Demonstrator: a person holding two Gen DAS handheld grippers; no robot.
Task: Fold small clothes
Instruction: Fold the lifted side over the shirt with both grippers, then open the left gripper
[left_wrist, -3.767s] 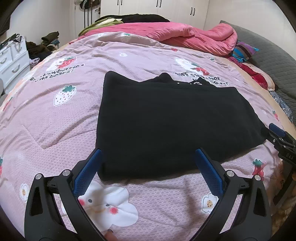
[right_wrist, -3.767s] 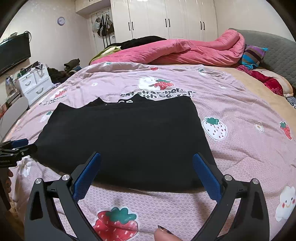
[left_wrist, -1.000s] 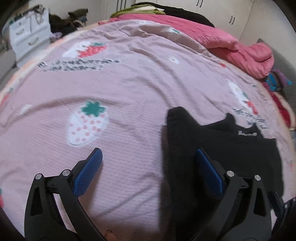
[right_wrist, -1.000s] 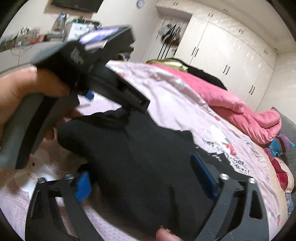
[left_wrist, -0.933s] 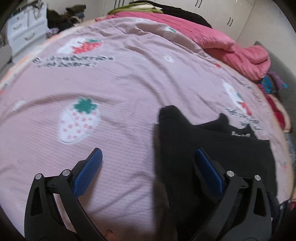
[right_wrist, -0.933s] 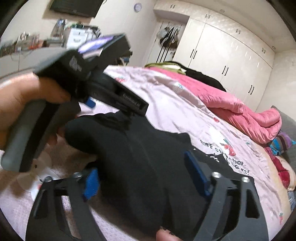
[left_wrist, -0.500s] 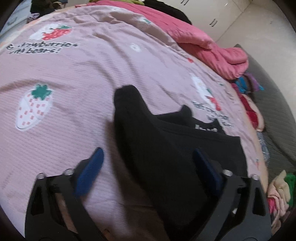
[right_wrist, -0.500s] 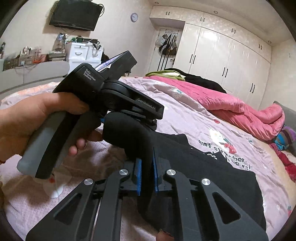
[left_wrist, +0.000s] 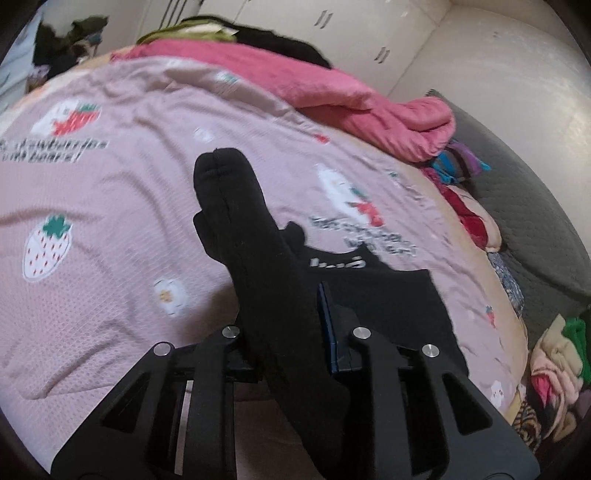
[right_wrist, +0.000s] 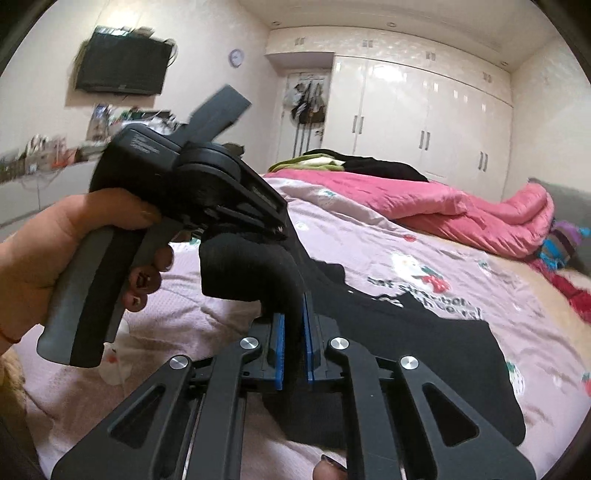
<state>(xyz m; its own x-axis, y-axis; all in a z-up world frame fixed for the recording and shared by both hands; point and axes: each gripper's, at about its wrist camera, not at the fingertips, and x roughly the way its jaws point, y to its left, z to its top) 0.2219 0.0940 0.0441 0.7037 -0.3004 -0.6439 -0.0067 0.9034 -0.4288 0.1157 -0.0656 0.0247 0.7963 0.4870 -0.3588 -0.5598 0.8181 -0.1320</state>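
Observation:
A black garment lies partly on the pink strawberry bedspread. Its left edge is lifted off the bed as a thick fold. My left gripper is shut on that fold, which rises past the jaws. My right gripper is shut on the same lifted edge of the black garment, close beside the left one. In the right wrist view the left gripper body and the hand holding it sit just above and left of my right jaws.
A pink duvet is heaped at the far side of the bed, with dark and green clothes behind it. A grey padded headboard and loose clothes lie to the right. White wardrobes and a wall TV stand beyond.
Both grippers were open near the flat garment. They have since closed on its left edge and lifted it off the bed, rising higher in the last half second.

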